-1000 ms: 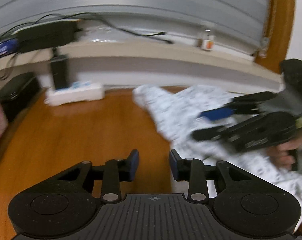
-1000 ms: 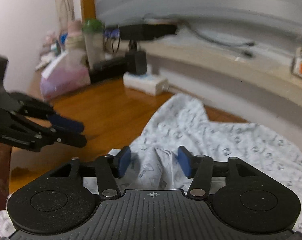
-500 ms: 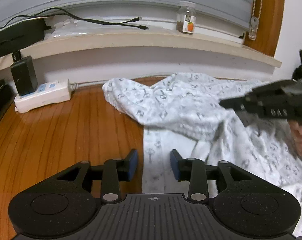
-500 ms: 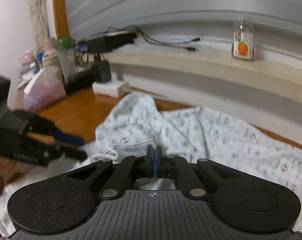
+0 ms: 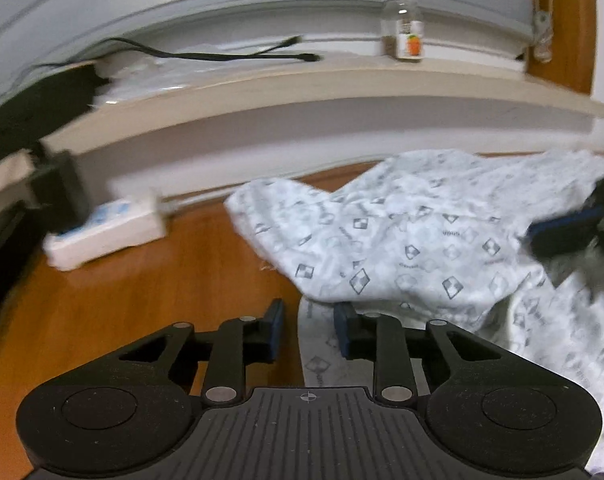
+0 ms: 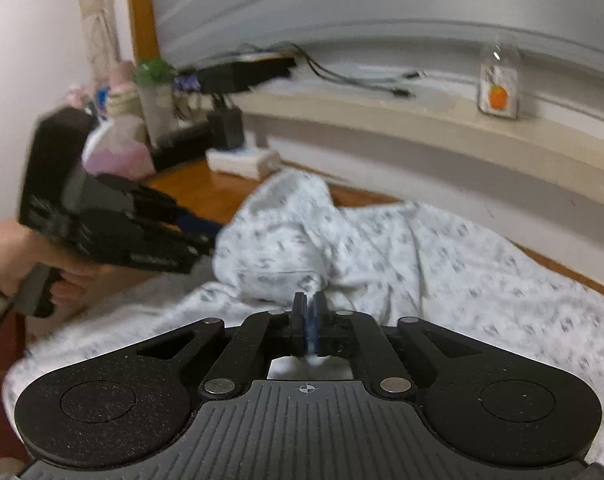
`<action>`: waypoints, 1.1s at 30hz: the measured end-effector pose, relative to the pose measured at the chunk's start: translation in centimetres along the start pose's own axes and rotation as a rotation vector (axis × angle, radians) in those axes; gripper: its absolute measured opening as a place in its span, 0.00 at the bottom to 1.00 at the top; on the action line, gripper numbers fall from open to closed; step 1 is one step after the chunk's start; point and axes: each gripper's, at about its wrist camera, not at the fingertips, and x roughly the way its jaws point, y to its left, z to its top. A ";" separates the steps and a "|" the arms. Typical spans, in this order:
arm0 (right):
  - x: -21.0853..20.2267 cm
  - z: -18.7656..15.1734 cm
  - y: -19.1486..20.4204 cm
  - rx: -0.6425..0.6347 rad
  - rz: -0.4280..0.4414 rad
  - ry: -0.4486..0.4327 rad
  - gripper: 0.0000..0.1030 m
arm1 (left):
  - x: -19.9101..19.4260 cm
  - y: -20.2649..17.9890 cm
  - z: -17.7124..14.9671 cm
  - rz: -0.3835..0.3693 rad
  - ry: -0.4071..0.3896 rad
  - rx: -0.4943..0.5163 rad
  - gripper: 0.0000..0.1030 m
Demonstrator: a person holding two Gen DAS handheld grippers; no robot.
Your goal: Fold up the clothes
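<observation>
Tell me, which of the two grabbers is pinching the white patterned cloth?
The right gripper. Its jaws are shut on a fold of the white patterned cloth. The left gripper has jaws apart and closing, with the cloth's edge between them, not yet pinched.

Left gripper (image 5: 308, 334): angled downward, jaws apart and closing, with the edge of the cloth (image 5: 402, 240) lying between them. Right gripper (image 6: 310, 322): angled downward, blue pads pressed together on a pinch of cloth. A bare hand (image 6: 18, 256) grasps the left gripper's handle.
</observation>
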 end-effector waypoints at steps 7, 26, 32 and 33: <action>4.3 3.0 5.9 -0.109 0.096 -0.027 0.33 | -1.5 4.6 -1.5 0.037 -0.003 -0.088 0.29; 5.1 1.4 0.4 0.112 -0.037 0.054 0.08 | -2.0 5.4 -0.8 -0.013 -0.072 -0.190 0.32; 5.7 0.8 0.4 0.102 -0.044 0.058 0.08 | -0.5 6.5 1.0 -0.113 -0.096 -0.350 0.34; 5.8 0.6 0.3 0.102 -0.042 0.054 0.08 | 0.0 6.9 1.1 -0.143 -0.095 -0.395 0.34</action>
